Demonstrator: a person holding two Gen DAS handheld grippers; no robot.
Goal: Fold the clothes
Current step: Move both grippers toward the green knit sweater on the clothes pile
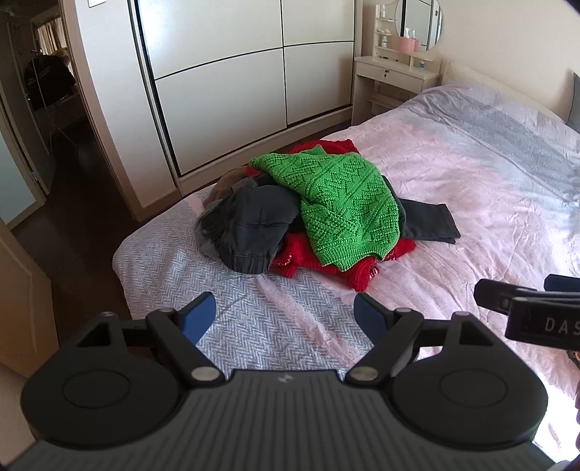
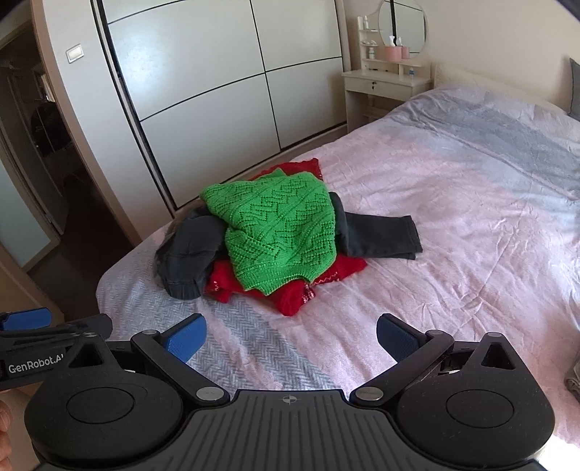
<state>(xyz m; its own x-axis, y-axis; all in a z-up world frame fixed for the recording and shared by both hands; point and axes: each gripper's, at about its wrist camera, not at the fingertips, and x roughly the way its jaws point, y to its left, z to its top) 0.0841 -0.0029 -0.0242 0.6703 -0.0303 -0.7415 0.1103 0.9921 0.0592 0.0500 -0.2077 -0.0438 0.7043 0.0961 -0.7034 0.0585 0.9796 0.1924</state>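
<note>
Left gripper (image 1: 285,314): fingers apart, empty, held over the near end of the bed (image 1: 453,203). Right gripper (image 2: 291,335): fingers apart, empty, alongside it. Beyond both, a heap of clothes lay on the bed's left side: green knit (image 2: 279,232) on top, red knit (image 2: 290,295) beneath, dark trousers (image 2: 380,235) running under them, one leg out to the right. Behind stood a wardrobe (image 2: 217,90); farther right, a dresser (image 2: 384,87) with a round mirror (image 2: 402,25).

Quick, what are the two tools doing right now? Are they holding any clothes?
Left tool: open, holding nothing, above the pink bedspread.
Right tool: open, holding nothing; the green knitted sweater lies untouched.
</note>
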